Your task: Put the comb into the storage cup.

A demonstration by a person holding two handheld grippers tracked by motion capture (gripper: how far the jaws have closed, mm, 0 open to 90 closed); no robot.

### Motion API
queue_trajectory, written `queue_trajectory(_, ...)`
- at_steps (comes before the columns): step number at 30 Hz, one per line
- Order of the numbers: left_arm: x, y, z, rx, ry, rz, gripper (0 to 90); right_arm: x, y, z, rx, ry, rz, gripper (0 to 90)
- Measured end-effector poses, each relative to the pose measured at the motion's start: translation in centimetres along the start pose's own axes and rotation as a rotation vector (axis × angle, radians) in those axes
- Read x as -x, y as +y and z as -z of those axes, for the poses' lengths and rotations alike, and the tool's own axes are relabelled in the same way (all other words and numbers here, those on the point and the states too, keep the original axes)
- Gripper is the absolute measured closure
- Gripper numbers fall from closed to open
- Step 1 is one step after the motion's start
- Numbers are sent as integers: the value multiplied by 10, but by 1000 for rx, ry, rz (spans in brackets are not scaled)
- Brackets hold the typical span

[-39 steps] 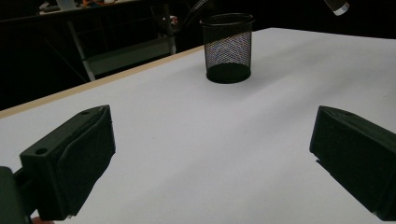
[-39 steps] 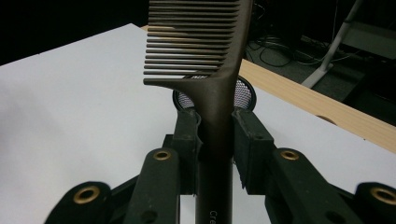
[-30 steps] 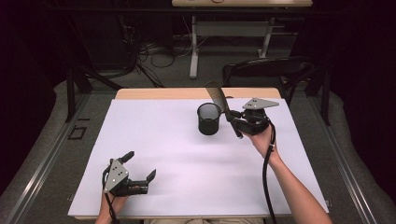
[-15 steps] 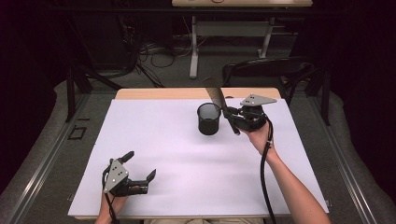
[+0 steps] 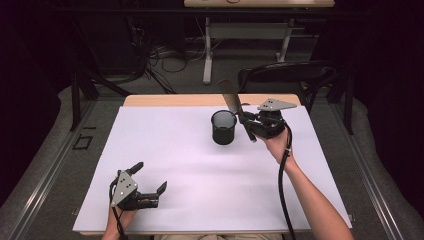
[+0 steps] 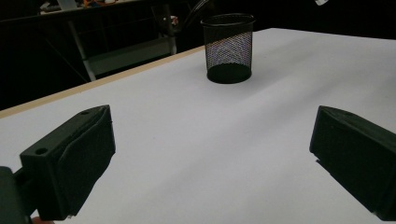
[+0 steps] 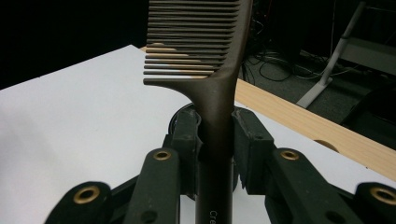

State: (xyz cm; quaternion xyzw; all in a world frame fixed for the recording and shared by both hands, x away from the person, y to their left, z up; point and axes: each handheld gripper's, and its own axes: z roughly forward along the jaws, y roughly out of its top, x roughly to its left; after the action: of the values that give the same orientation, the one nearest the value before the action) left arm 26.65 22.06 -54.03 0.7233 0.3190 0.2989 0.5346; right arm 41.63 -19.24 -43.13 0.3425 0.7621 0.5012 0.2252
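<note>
A black mesh cup (image 5: 223,127) stands upright on the white table top (image 5: 185,150), toward the back right; it also sits far ahead in the left gripper view (image 6: 228,47). My right gripper (image 5: 244,120) hovers just right of the cup, shut on the handle of a dark brown comb (image 5: 235,107) whose teeth point up and back. In the right gripper view the comb (image 7: 205,56) rises between the pads (image 7: 187,140), with the cup's rim partly hidden behind them. My left gripper (image 5: 149,177) rests near the front left of the table, open with nothing between its fingers (image 6: 74,158).
The wooden table edge (image 5: 165,100) runs along the back of the white sheet. Behind the table stand a dark chair (image 5: 285,75), cables on the floor and a white desk frame (image 5: 207,55). A cable (image 5: 282,185) trails along the right forearm.
The right gripper with the comb has shifted slightly back and left, closer to the cup's rim. The left gripper has stayed put.
</note>
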Motion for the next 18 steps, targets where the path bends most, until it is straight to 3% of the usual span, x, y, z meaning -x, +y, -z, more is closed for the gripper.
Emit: queue_trajectory(18,0,0,0,-2,0,-2,2,0,5,-8,23,0,1,726)
